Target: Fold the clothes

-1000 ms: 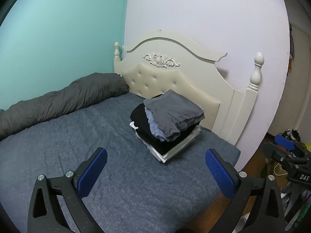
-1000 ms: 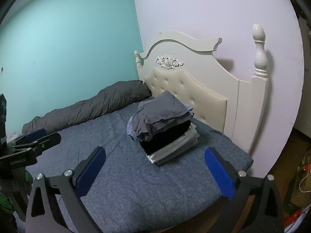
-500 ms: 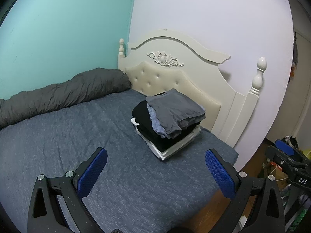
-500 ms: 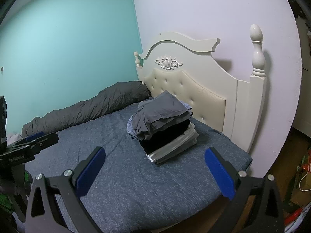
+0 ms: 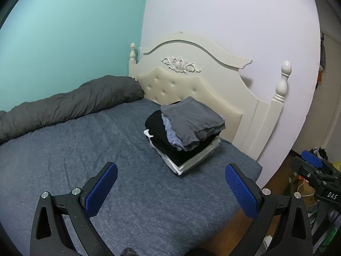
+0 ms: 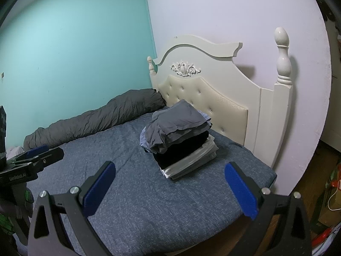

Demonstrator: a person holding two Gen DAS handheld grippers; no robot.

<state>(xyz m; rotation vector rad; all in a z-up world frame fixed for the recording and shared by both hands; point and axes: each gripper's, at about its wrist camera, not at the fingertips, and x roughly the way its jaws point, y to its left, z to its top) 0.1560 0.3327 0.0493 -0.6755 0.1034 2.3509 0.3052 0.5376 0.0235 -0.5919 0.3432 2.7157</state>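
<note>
Along the teal wall at the far left a rolled grey duvet [image 5: 70,104] is seen lying on the bed [image 5: 89,149]. The left tool [image 5: 170,188] is held wide open with nothing between its blue pads, above the bare blue sheet. Compared with a second ago, the view has been drawn back slightly, so the stack of folded clothes [image 5: 185,132] near the headboard [image 5: 191,81] appears farther off. The right tool [image 6: 169,188] is likewise spread wide and empty. No unfolded garment is seen; the folding is judged finished or paused.
</note>
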